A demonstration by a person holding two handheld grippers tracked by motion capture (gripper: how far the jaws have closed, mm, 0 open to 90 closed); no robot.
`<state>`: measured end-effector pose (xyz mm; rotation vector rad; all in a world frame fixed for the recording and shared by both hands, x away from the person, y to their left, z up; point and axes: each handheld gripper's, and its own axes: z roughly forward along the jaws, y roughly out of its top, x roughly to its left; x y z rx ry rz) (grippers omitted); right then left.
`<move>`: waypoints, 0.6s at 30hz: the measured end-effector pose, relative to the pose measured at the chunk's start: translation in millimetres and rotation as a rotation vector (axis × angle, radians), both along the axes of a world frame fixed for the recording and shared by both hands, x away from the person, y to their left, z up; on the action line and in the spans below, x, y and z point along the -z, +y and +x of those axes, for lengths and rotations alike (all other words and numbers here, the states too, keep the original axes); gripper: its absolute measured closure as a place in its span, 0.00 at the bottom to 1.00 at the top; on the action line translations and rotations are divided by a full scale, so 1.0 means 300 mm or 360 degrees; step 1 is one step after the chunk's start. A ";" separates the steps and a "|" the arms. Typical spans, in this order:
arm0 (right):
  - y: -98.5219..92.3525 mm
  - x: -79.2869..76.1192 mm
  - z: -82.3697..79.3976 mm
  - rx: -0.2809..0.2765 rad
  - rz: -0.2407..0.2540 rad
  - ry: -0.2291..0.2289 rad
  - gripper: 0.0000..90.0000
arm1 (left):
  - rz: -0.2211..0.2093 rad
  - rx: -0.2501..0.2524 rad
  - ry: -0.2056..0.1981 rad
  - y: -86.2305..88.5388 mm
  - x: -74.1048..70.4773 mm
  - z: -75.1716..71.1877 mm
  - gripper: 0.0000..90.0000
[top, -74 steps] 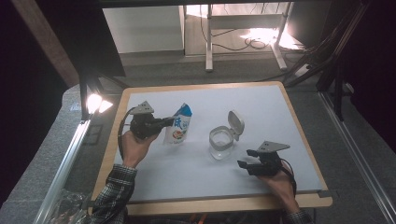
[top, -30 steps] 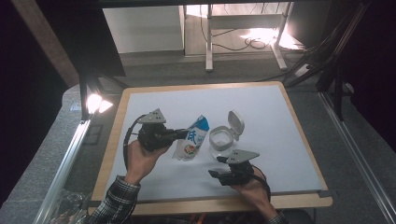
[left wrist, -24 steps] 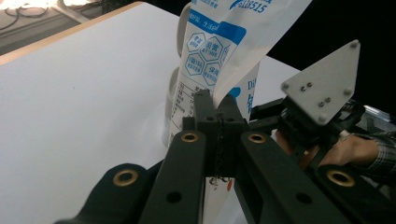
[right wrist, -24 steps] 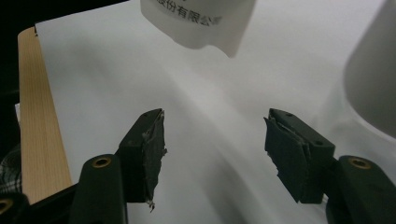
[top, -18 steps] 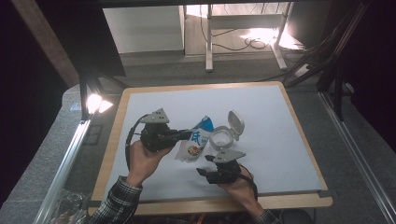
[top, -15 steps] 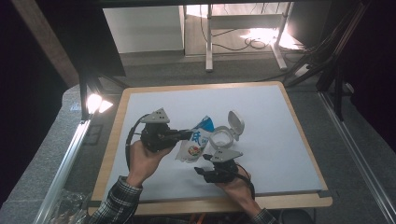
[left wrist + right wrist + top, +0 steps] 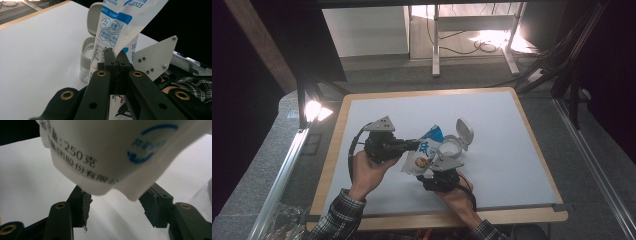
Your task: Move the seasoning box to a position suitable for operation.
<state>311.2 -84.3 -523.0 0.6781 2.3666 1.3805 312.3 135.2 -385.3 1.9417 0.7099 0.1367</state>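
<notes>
White-and-blue pouch (image 7: 424,155) held up off the table (image 7: 512,130), near centre, tilted with its blue top toward 1 o'clock in the high view. Pinched at one thin edge by the left tool (image 7: 411,145), fully clamped; in the left gripper view (image 7: 117,58), black jaws pressed flat together on the film, printed panels rising above them. Left hand (image 7: 369,170) at 8 o'clock of the pouch, grey three-cornered plate on top of that tool.

Right tool (image 7: 432,176) just below the pouch, at its 6 o'clock, right hand (image 7: 457,196) coming in from the table's near edge. In the right gripper view (image 7: 113,206), jaws partly open and just been closing, rounded bottom corner of the pouch hanging above and between the two pads, not pressed by either; black printed characters legible on the white film.

Clear jar (image 7: 450,148) standing on the table at 3 o'clock of the pouch, just beside it, hinged white lid (image 7: 464,131) flipped up and open. Same jar (image 7: 87,58) behind the pouch in the left gripper view.
</notes>
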 end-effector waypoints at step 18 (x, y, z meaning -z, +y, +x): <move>0.013 -0.005 0.002 -0.0005 0.0081 0.0033 0.65 | 0.0031 -0.0032 -0.0005 -0.029 0.012 0.020 1.00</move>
